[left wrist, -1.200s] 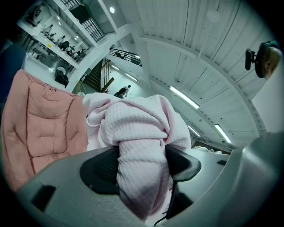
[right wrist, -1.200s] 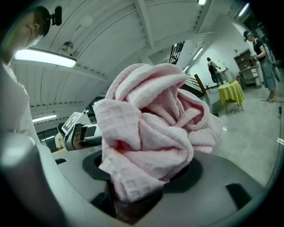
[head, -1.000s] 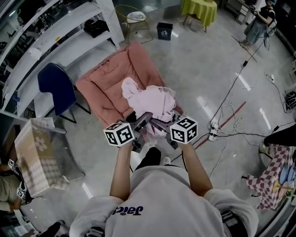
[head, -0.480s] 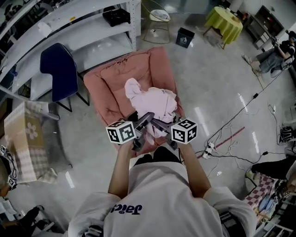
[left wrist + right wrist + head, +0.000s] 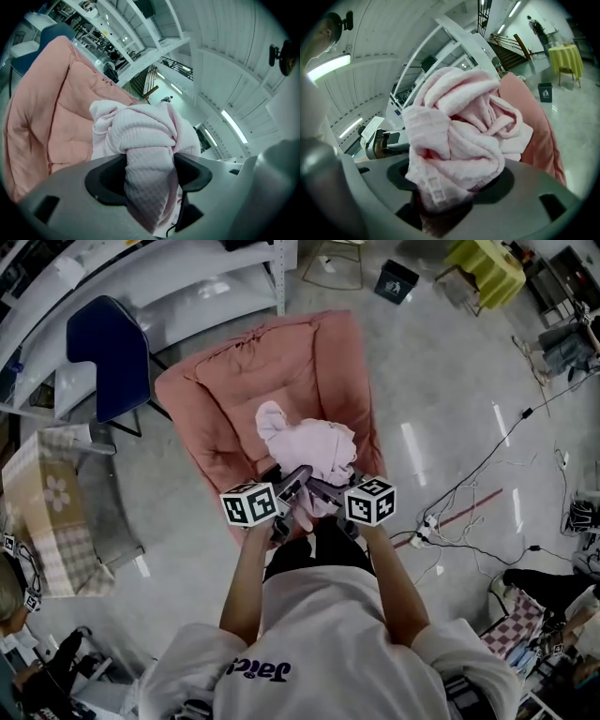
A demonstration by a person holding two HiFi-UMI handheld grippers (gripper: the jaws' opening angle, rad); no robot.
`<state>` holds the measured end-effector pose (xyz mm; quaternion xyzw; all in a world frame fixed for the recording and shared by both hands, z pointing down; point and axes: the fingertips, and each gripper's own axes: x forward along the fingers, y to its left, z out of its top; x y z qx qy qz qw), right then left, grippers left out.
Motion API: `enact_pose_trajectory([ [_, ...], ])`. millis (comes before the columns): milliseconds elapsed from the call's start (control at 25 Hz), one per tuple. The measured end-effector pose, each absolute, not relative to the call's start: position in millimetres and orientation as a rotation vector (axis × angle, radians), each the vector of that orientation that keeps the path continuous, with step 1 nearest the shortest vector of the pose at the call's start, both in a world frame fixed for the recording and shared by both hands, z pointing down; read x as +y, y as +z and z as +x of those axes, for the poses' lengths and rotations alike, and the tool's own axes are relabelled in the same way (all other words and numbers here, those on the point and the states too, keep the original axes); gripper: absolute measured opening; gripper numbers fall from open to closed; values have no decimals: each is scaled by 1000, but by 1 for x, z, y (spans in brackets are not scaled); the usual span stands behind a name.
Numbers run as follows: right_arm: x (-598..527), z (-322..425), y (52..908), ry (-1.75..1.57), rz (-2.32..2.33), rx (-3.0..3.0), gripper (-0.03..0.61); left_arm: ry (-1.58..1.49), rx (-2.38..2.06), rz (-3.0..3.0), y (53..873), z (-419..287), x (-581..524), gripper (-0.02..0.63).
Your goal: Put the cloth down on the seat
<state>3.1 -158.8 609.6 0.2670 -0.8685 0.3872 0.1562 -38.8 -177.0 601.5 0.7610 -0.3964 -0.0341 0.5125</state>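
You've stepped closer, so the cloth (image 5: 309, 444), pinched in a thick wad by both your left claw (image 5: 150, 174) and right claw (image 5: 449, 188), now hangs over the pink seat (image 5: 225, 432), ready for lowering.

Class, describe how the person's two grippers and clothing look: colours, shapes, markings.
The left gripper and right gripper are grey with dark fingers. Each carries a white cube with black square markers. The person wears a white short-sleeved T-shirt with dark lettering.
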Motion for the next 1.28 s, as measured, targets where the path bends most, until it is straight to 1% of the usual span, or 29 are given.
enact_pose_trajectory([
  [320,-185,7,726,1304,682,-2314,288,39,-1008,1649,720,-36,-203,307],
  [600,-211,18,831,1388,691,-2166,293,76,-1059,1509,823,-32,-228,305],
  [760,-227,30,897,1402,777,-2014,293,150,-1085,1429,889,-31,-238,270],
  [880,-235,40,934,1411,838,-1945,293,216,-1077,1408,927,-23,-249,268],
  [1040,-238,46,975,1357,860,-1867,293,272,-1049,1356,971,-18,-252,268],
  [1280,-235,65,1021,1149,824,-1786,308,321,-1009,1291,1024,-2,-244,276],
])
